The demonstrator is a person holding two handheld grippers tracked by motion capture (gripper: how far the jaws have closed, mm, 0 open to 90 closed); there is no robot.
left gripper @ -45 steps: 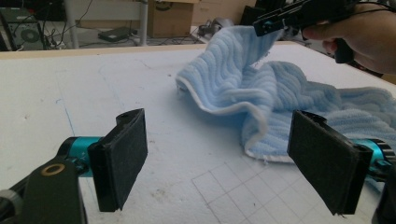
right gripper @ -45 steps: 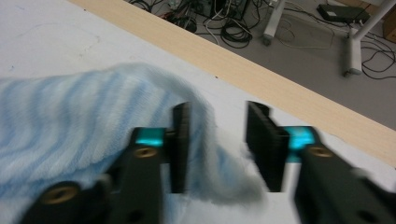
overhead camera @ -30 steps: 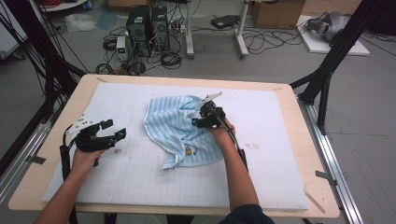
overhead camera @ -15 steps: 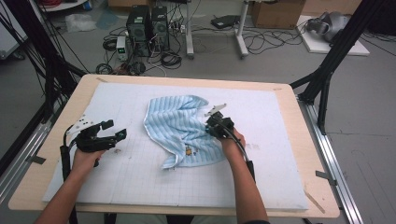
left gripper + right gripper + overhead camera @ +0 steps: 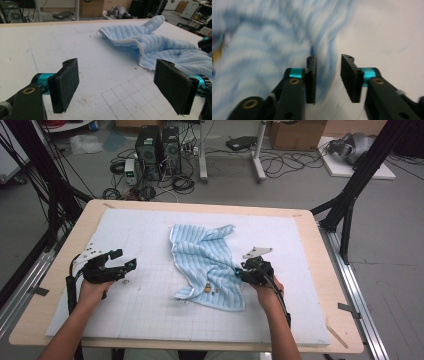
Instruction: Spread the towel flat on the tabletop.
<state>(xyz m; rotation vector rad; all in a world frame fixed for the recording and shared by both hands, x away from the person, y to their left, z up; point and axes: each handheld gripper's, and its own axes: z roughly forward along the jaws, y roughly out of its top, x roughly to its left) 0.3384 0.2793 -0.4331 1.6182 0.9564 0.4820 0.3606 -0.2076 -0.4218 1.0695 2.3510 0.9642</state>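
Note:
A light blue striped towel (image 5: 205,262) lies crumpled on the middle of the white mat, with a small picture near its front edge. My right gripper (image 5: 241,273) hovers at the towel's near right edge. In the right gripper view, which is blurred, its jaws (image 5: 328,75) stand a little apart over the towel's (image 5: 262,50) border; they have just been opening and nothing is between them. My left gripper (image 5: 125,260) rests over bare mat to the left of the towel, jaws wide open. The left gripper view has its empty jaws (image 5: 117,85) aimed toward the towel (image 5: 162,47).
A white foam mat (image 5: 150,310) with a pencilled grid covers the wooden table (image 5: 65,320). Black frame posts (image 5: 350,200) stand at the table's far corners. Computer cases (image 5: 157,145) and cables lie on the floor beyond the far edge.
My right gripper moved from the towel's middle toward the person and to the right, and the towel now spreads farther to the near right. The left gripper kept still.

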